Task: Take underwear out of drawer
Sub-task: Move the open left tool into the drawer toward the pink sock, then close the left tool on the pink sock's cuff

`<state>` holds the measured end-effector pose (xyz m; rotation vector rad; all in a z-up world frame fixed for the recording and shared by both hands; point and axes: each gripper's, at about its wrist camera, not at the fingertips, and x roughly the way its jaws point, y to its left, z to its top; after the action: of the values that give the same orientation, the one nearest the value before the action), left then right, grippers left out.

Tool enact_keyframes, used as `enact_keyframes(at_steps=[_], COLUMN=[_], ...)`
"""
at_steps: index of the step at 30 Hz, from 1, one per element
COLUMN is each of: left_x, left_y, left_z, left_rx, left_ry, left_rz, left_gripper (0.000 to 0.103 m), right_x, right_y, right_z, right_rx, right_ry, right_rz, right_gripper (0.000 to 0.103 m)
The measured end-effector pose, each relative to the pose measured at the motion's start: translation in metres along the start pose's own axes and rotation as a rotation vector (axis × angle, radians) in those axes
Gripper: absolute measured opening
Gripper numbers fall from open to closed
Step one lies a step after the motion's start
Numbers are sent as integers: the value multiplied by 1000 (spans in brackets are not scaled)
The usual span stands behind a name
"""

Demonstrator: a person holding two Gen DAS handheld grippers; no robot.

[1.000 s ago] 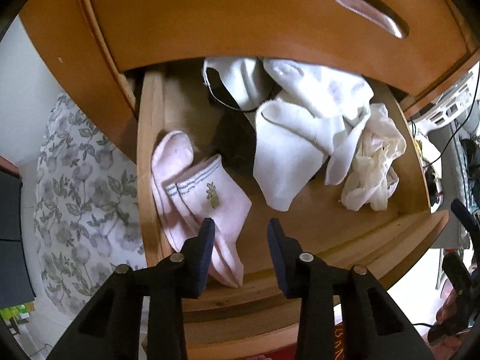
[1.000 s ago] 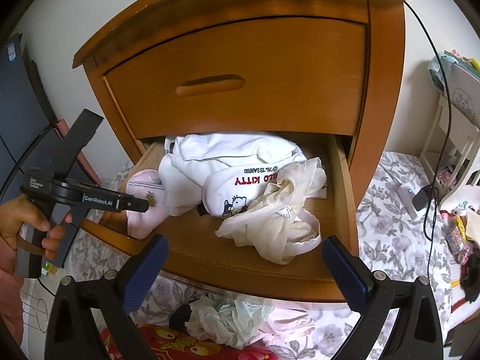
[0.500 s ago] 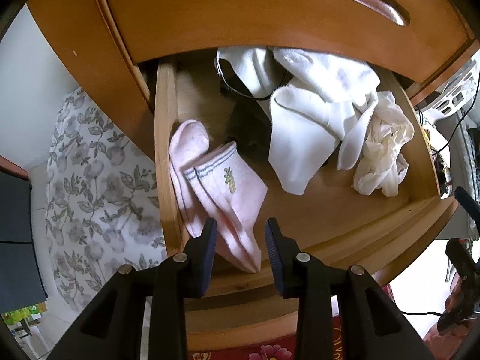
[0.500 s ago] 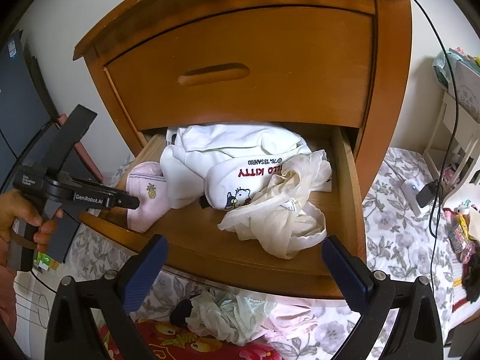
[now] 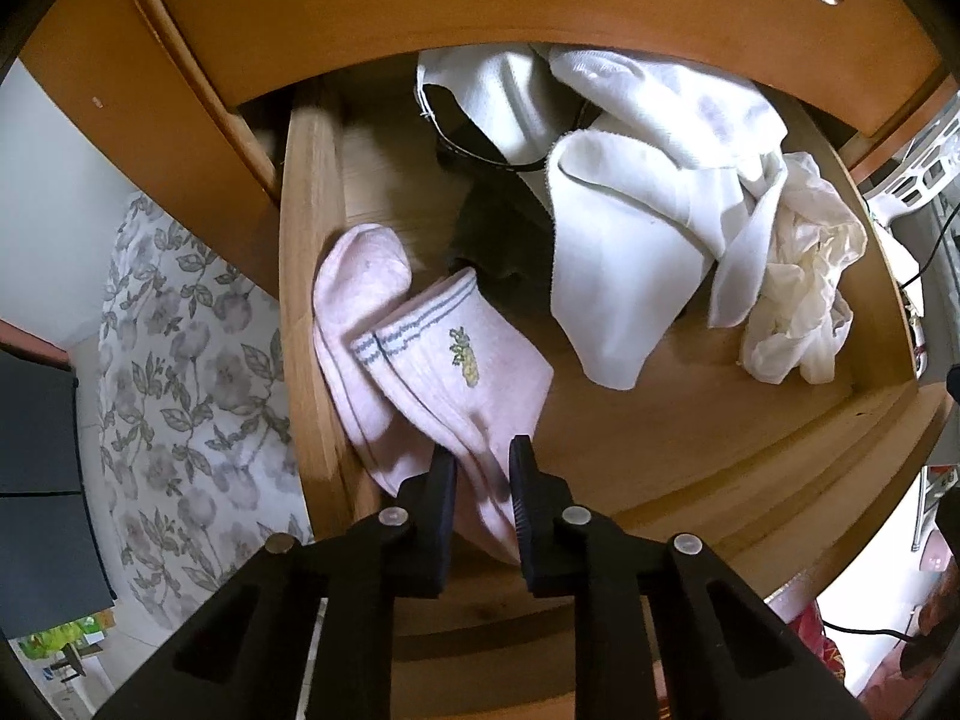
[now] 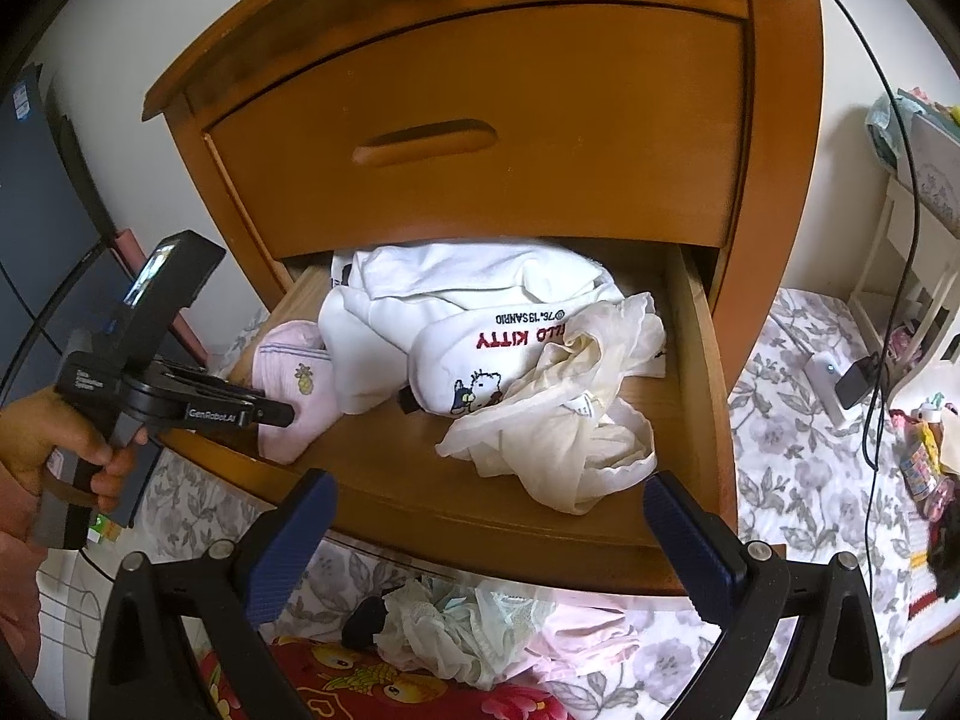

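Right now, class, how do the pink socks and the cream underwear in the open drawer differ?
The pink socks lie flat against the drawer's left wall; the cream underwear sits crumpled at its right side. The socks carry grey stripes and a small pineapple; the underwear is plain. The left gripper, jaws just closing, has the socks between them; nothing touches the underwear. Both rest in the drawer.

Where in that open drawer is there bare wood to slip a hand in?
The drawer floor is bare along its front edge, between the pink socks and the crumpled cream garment. A bare strip also runs back along the left wall behind the socks. The back and right are crowded with white clothes.
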<state>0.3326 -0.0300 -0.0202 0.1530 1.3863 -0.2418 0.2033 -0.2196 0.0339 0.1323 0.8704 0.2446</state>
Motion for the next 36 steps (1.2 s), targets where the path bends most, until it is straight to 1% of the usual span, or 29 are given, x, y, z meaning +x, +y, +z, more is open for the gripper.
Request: enact_keyframes(at_steps=[5,7,11,13,17,24,29,36], left_x=[7,11,11,9,3,-8,-10,-32], left_y=[4,7,9,10,17,25,27,31], left_z=[2,2,1,0,-4,-13,-18,-25], left_rx=[-7,-14,-23,-35,-94,-180,-215,-264], left_ry=[1,2,-17,-34,-65,-151,-190,-296], left_rz=[-6,-8,-13,-45,-121,-211,-255,-351], left_gripper=[16,12,8,7,7,6,5,5], right_x=[0,-1,-4,-5,-9,-18,-28,-37], right_y=[1,0,-2,-2,-1,3,6,9], right_z=[0,0,-1,-1,-3,-7,-9,-10], right_rx=[1,4,10,11,11,11,8,7], right_ry=[1,0,-1,0,2,-4,-10,-17], right_rz=[0,-4,-9,-11,-16,-22,-32,-46], right_gripper=[103,103,103,103,103,103,103,103])
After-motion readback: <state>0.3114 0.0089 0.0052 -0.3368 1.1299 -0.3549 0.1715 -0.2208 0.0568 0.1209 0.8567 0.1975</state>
